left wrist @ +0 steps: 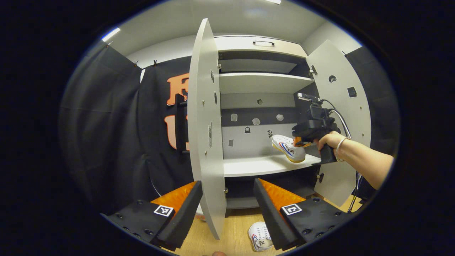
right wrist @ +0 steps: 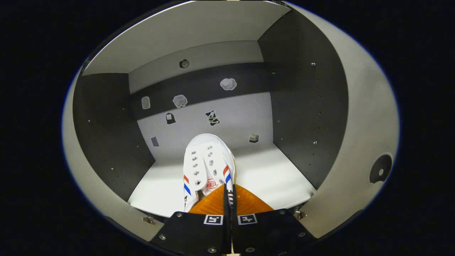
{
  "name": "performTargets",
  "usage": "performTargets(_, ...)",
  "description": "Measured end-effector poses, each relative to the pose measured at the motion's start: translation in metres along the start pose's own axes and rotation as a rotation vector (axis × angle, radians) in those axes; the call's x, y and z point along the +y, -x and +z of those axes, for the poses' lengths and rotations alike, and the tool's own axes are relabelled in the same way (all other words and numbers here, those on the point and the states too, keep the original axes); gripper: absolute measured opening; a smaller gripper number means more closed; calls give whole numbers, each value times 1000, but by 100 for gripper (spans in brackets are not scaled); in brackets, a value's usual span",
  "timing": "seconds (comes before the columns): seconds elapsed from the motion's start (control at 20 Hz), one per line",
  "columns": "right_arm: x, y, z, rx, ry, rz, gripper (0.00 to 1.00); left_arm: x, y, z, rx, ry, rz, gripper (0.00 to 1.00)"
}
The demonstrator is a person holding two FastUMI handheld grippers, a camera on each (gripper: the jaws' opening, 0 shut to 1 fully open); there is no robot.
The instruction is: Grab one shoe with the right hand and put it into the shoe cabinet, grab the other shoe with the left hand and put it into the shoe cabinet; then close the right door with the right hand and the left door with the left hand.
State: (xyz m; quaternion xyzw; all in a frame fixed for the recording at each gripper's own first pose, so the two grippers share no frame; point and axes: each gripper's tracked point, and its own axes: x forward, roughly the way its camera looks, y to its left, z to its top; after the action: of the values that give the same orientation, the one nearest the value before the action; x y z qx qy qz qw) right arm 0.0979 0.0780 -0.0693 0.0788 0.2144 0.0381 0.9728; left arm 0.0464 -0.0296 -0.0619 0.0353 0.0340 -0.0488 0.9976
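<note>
Step 1 in hand: the right gripper (right wrist: 227, 201) has its fingers pinched together on the side wall/collar of a white canvas low-top shoe w/ red-and-blue side stripes (right wrist: 208, 165), toe pointing into the grey flat-panel shoe cabinet (left wrist: 265, 83). In the left gripper view that shoe sits at approx 3 o'clock, heel end in the grip, hanging just above the pale middle shelf (left wrist: 263, 164); can't tell if the sole touches yet. Both tall grey doors stand open, left door (left wrist: 204, 121) edge-on at centre, right door (left wrist: 341, 117) behind the person's forearm (left wrist: 362, 156). The left gripper (left wrist: 227, 209) hangs back w/ fingers wide apart, holding nothing. The second white shoe (left wrist: 260, 237) lies on the light wood floor (left wrist: 233, 233) at 6 o'clock, just in front of the left gripper. Next, as I judge it: lower shoe flat on the shelf, let go, back out clear of the door; then left drops to the floor shoe. Doors come last.
</note>
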Motion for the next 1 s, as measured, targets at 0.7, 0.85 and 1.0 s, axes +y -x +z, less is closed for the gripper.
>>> performTargets(0.7, -14, -87, -7, 98, 6, -82, 17, 12, -11, -21, 45, 21, 37, 95)
performTargets(0.85, -10, -66, 7, 32, 42, -72, 19, 9, -12, -23, 52, 21, 36, 95)
performTargets(1.0, -4, -34, 15, -40, 85, -49, 20, 2, -10, -25, 56, 14, 21, 94)
